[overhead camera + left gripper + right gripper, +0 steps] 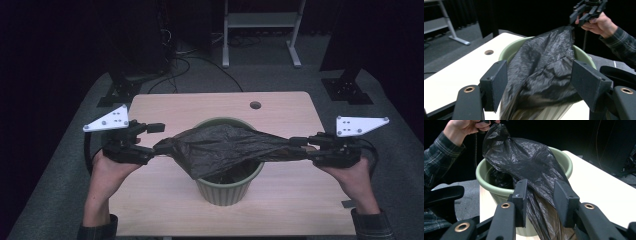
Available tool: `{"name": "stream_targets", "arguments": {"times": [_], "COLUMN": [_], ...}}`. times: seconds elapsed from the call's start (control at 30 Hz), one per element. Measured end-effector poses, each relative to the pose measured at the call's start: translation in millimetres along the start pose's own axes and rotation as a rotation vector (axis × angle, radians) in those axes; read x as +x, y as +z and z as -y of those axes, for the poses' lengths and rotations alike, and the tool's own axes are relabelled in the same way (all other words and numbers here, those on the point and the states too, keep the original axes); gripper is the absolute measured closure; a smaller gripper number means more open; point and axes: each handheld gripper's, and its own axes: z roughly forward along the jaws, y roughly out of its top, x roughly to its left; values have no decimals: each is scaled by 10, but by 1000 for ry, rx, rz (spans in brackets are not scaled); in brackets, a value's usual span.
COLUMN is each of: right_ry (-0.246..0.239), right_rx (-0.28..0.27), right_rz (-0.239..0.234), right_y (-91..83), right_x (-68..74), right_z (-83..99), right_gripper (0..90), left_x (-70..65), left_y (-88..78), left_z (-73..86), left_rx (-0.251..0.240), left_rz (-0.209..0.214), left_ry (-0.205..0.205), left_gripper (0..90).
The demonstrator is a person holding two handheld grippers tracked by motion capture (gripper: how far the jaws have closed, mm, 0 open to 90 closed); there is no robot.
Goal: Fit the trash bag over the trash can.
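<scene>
Two grippers hold one black bin bag point(220, 147) stretched between them above a green bucket point(229, 192), which stands near the middle of your pale wooden table point(300, 200). The bag is thin, crinkled and glossy, pulled into a long sheet across the bucket's mouth, with its lower part hanging down inside. Your left gripper point(152, 145) pinches one end of the bag just past the bucket's left rim; in the left gripper view the plastic runs between the jaws, though they stand fairly wide there, so how tightly they clamp is hard to judge. Your right gripper point(295, 147) grasps the other end to the right of the bucket, and in the right gripper view the film passes between the two jaws. Both hands are level with each other, well apart.

A round hole point(255, 105) sits in the tabletop behind the bucket. Beyond the table, grey carpet point(280, 77) carries loose cables point(200, 67) and the white legs of a frame point(260, 30); two black stand bases point(347, 90) flank the far corners. The room behind is dark.
</scene>
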Motion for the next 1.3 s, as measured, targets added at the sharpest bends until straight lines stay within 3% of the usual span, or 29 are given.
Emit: {"name": "stream_targets", "arguments": {"times": [0.2, 0.27, 0.3, 0.33, 0.37, 0.43, 0.47, 0.53, 0.57, 0.8, 1.03, 1.1, 1.3], "right_ry": [6, 7, 7, 7, 4, 4, -1, -4, -12, -26, -35, -48, -81], "right_rx": [3, 6, 6, 6, 5, 7, 9, 10, 12, 20, 45, 41, 51], "right_rz": [-10, -12, -12, -17, -16, -15, -7, -2, 23, 35, -13, -54, -72], "right_y": [58, 75, 75, 83, 102, 109, 130, 136, 153, 229, 377, 420, 485], "right_x": [-6, -6, -6, -6, -5, -6, -12, -15, -19, -58, -42, 8, 83], "right_z": [16, 20, 20, 20, 19, 18, 10, 6, -6, -19, -11, -25, -41], "right_gripper": [632, 631, 631, 632, 628, 623, 614, 604, 588, 568, 540, 527, 528], "left_x": [-5, -4, -1, 2, 9, 23, 30, 41, 54, 133, 189, 202, 213], "left_y": [174, 211, 224, 230, 228, 207, 193, 162, 120, 31, 10, 5, 12], "left_z": [11, 36, 55, 77, 110, 169, 200, 256, 325, 514, 629, 643, 661], "left_rx": [30, 46, 57, 70, 79, 84, 90, 94, 90, 70, 56, 56, 56], "left_rz": [44, 69, 83, 95, 107, 117, 117, 111, 102, 81, 71, 67, 68], "left_ry": [3, 2, 1, 1, 0, -15, -21, -32, -51, -106, -145, -152, -159], "left_gripper": [289, 485, 485, 578, 738, 784, 859, 872, 872, 871, 871, 871, 871]}}
